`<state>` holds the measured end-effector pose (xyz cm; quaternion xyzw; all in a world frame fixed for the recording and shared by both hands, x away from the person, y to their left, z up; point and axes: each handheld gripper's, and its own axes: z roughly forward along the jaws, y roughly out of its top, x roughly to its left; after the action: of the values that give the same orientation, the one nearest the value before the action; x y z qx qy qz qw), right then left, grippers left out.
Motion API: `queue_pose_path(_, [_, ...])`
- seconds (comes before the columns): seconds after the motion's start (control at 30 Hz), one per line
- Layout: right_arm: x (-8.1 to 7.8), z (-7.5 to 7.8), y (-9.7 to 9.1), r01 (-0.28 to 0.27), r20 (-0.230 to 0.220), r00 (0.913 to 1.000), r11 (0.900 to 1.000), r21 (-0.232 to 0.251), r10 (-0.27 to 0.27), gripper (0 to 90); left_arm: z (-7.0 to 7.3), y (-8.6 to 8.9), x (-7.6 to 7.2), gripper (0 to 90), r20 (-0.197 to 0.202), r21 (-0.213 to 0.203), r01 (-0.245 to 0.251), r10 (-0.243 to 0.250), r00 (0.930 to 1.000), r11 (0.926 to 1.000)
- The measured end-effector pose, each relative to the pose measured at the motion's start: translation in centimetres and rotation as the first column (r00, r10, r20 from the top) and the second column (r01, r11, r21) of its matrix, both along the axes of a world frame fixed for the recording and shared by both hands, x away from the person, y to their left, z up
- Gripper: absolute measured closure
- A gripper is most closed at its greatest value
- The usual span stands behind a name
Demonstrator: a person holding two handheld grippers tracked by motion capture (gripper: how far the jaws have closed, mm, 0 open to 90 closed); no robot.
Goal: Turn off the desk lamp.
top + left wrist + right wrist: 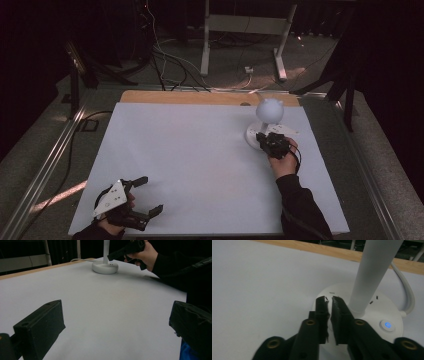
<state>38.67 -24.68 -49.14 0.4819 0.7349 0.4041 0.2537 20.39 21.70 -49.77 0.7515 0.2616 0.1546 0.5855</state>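
A white desk lamp stands at the back right of the table, with a round base (251, 134), a straight stem (372, 272) and a globe head (270, 110). A small button (388, 325) on the base glows blue. My right gripper (330, 300) hovers with its tips just over the base (372, 312), left of the stem. Its jaws are barely parted, a thin slit between them and nothing in it. The left gripper view shows the same right gripper (112, 257) reaching to the base (105, 267). My left gripper (150, 195) rests near the front left corner, wide open and empty.
A white sheet (200, 160) covers the table, with a wooden strip (190, 97) along its far edge. The lamp's white cable (407, 292) runs off behind the base. Beyond the table lie floor cables and a white frame's legs (205, 50).
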Motion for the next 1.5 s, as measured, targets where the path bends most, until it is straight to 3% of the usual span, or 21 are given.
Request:
queue_pose_path(0.3, [-0.3, 0.5, 0.1, -0.057, -0.009, 0.9983, 0.9968, 0.056, 0.058, 53.9, 0.0, 0.0, 0.0, 0.5, 0.002, -0.001, -0.001, 0.001, 1.0000, 1.0000])
queue_pose_path(0.4, [-0.3, 0.6, 0.0, -0.069, -0.038, 0.9966, 0.9941, 0.084, 0.073, 45.7, 0.0, 0.0, 0.0, 0.5, 0.002, 0.001, -0.001, 0.001, 1.0000, 1.0000])
queue_pose_path(0.67, [-0.9, 1.2, 0.1, -0.068, -0.048, 0.9962, 0.9933, 0.093, 0.073, 18.7, 0.0, 0.1, 0.0, 0.5, 0.000, -0.004, -0.002, 0.002, 1.0000, 1.0000])
queue_pose_path(0.73, [-1.2, 1.4, 0.0, -0.106, -0.052, 0.9923, 0.9877, 0.115, 0.112, 13.5, 0.0, 0.0, 0.0, 0.5, 0.001, -0.007, -0.001, 0.001, 1.0000, 1.0000])
queue_pose_path(0.87, [-1.8, 1.9, -0.2, -0.125, -0.040, 0.9905, 0.9823, 0.139, 0.132, 7.1, 0.0, 0.0, 0.0, 0.5, 0.002, -0.006, -0.002, 0.002, 1.0000, 1.0000])
queue_pose_path(0.93, [-1.9, 2.0, -0.3, -0.147, -0.061, 0.9856, 0.9768, 0.156, 0.158, 0.0, 0.1, 0.0, 0.0, 0.5, 0.001, -0.008, -0.003, 0.003, 1.0000, 1.0000])
queue_pose_path(1.0, [-2.2, 2.2, -0.5, -0.177, -0.050, 0.9806, 0.9659, 0.189, 0.189, 0.0, 0.0, 0.0, 0.0, 0.5, 0.002, -0.007, -0.003, 0.003, 1.0000, 1.0000])
queue_pose_path(1.17, [-3.0, 2.6, -0.8, -0.180, -0.030, 0.9820, 0.9724, 0.148, 0.186, 0.0, 0.0, 0.0, 0.0, 0.5, 0.000, -0.007, 0.000, 0.000, 1.0000, 1.0000])
queue_pose_path(1.5, [-4.6, 1.9, -1.6, -0.209, -0.052, 0.9750, 0.9715, 0.112, 0.216, 0.0, 0.1, 0.1, 0.0, 0.5, 0.000, -0.011, -0.009, 0.009, 1.0000, 0.9999])
